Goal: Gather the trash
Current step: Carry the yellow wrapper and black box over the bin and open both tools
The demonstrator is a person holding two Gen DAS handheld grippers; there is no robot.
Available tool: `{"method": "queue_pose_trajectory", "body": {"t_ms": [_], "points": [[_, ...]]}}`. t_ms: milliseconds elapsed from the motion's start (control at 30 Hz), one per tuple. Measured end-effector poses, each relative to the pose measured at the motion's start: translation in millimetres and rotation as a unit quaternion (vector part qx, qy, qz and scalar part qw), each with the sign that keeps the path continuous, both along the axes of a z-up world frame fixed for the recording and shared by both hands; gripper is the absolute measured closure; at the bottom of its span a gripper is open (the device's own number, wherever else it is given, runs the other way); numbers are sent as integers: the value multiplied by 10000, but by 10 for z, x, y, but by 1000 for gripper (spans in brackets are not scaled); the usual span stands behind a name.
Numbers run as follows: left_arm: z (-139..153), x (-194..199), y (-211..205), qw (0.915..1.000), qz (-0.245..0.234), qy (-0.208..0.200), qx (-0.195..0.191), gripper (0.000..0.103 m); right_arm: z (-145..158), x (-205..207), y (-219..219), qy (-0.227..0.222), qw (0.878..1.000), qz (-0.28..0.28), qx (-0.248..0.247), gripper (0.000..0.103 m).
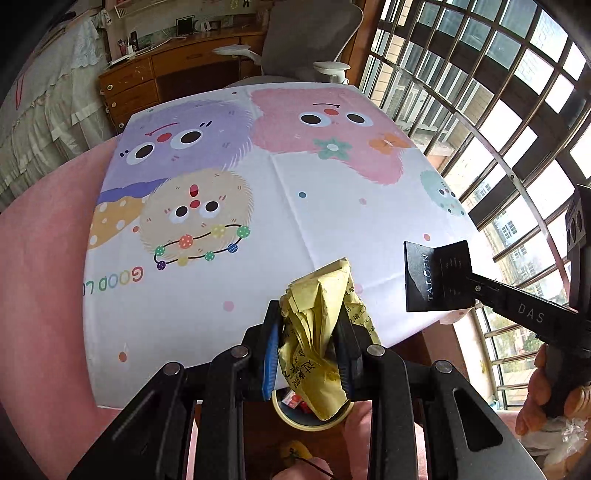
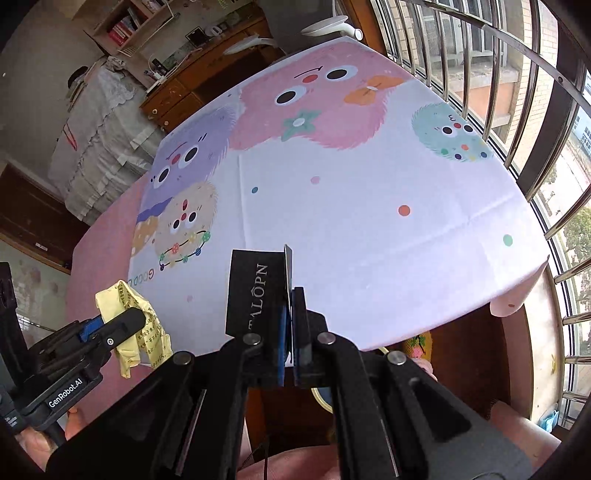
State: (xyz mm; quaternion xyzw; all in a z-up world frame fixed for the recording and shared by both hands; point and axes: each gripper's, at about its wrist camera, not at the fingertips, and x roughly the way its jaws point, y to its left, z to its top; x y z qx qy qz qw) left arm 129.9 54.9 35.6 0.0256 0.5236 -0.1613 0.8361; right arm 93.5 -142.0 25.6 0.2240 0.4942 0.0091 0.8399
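Note:
My left gripper (image 1: 308,332) is shut on a crumpled yellow paper wrapper (image 1: 317,325) with printed characters, held above the table's near edge; the same wrapper (image 2: 136,325) shows at the lower left of the right wrist view. My right gripper (image 2: 290,325) is shut on a folded black card (image 2: 258,291) lettered TALOPN, also over the near edge. From the left wrist view that card (image 1: 437,275) sits to the right of the wrapper. Below the left gripper, a round bin (image 1: 310,415) with a pale rim stands on the floor, with red scraps inside.
The table wears a white cloth (image 1: 332,206) printed with fuzzy cartoon monsters over a pink cover (image 1: 40,277). A barred window (image 2: 517,74) runs along the right. A grey office chair (image 1: 314,33) and a wooden desk (image 1: 177,66) stand beyond the far edge.

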Motion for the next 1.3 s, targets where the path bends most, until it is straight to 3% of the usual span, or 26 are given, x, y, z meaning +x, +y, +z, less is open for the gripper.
{"method": "queue_pose_trajectory", "body": {"t_ms": [233,500,700,867,1100,1300], "points": [[-192,-783,84,9988,-400,272,120,77,-115,-928,422,324,9994,7,-121,102],[-585,-1397,-108,9960,-610,531,368,77,-551,-1364,389,876,9960,92,-164,102],[-1203,-1660,-208,9937,-436,899,513,77,-1182,-1510,357,1278,9911,225,-293,102],[-1875,-1764,-219,9913,-154,1146,621,77,-1978,-1545,324,1719,9841,312,-324,102],[-2850,-1673,-204,9875,109,1490,508,77,-3032,-1592,340,2193,9736,416,-480,102],[-3469,-1551,-219,9854,148,1637,438,77,-3569,-1418,307,2296,9719,242,-468,102]]}}
